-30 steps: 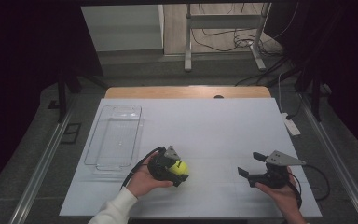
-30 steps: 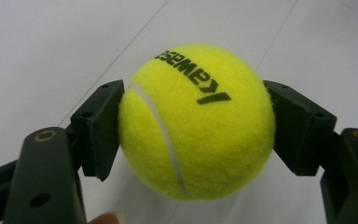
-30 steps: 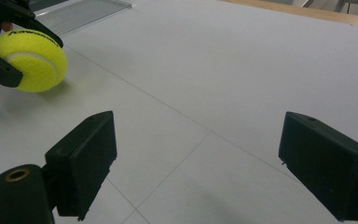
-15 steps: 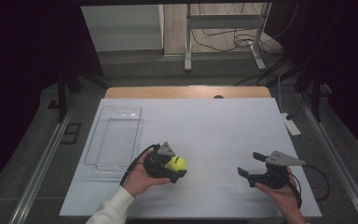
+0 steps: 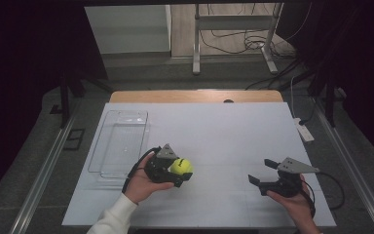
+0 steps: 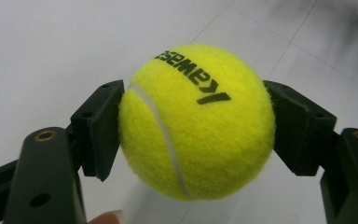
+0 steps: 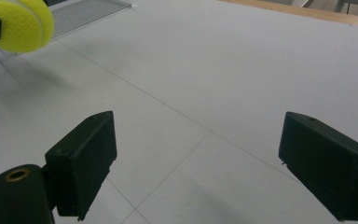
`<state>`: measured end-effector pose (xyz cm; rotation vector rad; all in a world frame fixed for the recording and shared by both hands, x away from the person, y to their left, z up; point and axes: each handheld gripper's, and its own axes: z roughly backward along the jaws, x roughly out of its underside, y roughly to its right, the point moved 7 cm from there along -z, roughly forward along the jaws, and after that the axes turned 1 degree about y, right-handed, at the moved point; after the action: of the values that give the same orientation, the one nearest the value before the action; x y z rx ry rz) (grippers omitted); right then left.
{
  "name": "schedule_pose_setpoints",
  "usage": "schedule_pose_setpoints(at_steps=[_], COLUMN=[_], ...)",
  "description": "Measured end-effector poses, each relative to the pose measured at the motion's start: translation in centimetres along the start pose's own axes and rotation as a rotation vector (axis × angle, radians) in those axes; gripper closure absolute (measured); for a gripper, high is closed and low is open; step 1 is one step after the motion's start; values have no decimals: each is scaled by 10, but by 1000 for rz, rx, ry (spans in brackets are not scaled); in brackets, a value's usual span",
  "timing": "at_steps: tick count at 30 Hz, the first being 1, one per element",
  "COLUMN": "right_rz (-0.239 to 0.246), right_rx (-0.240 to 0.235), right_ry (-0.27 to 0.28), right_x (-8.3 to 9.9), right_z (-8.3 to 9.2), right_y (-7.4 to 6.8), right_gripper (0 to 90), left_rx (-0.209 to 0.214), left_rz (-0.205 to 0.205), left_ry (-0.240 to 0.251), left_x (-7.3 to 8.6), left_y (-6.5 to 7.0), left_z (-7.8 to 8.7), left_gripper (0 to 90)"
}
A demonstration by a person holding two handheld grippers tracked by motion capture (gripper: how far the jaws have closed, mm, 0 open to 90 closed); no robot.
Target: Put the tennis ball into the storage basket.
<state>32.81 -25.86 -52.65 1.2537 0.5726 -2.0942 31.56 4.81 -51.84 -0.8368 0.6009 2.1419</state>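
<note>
Tennis ball (image 6: 196,122), yellow with black lettering, sits clamped between both pads of the left gripper (image 5: 177,171), held just above the white surface (image 5: 224,131) near its front left, beside a clear plastic tray (image 5: 121,141). The right gripper (image 5: 262,171) hovers well apart at the front right, jaws spread wide with nothing between them.
</note>
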Motion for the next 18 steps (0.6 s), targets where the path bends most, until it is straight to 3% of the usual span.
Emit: schedule_pose_setpoints(at_steps=[18], right_rz=[1], right_rx=[2], right_ry=[-2], right_x=[0], right_z=[0], right_y=[0], right_gripper=[118], left_rx=[-30], left_rz=[18], left_ry=[64], left_x=[-8], left_y=[-9], left_z=[17], left_gripper=[265])
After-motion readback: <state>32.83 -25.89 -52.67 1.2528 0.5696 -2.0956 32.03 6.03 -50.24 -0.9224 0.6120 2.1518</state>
